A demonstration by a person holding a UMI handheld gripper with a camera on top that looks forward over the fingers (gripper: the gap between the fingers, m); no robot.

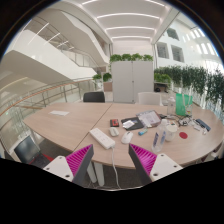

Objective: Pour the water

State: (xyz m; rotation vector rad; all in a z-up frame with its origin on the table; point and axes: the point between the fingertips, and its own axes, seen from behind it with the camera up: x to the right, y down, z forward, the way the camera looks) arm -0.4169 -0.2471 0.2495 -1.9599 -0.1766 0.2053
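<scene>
My gripper [112, 152] is open, its magenta pads [80, 161] spread wide with nothing held between them. It hovers off the near edge of a long wooden table [70, 125]. Far beyond the fingers, at the table's right end, stands a translucent green container [181, 103]. A small white cup-like object [171, 128] sits nearer, to the right of the fingers; its contents cannot be made out. Just ahead of the fingers a white power strip [102, 138] lies on the table, and its cable hangs over the edge between them.
Papers, a dark tablet-like item [130, 124] and small objects are scattered over the middle of the table. Chairs [94, 97] stand round it, and one chair [28, 150] is at the near left. White cabinets [130, 76] and plants line the back.
</scene>
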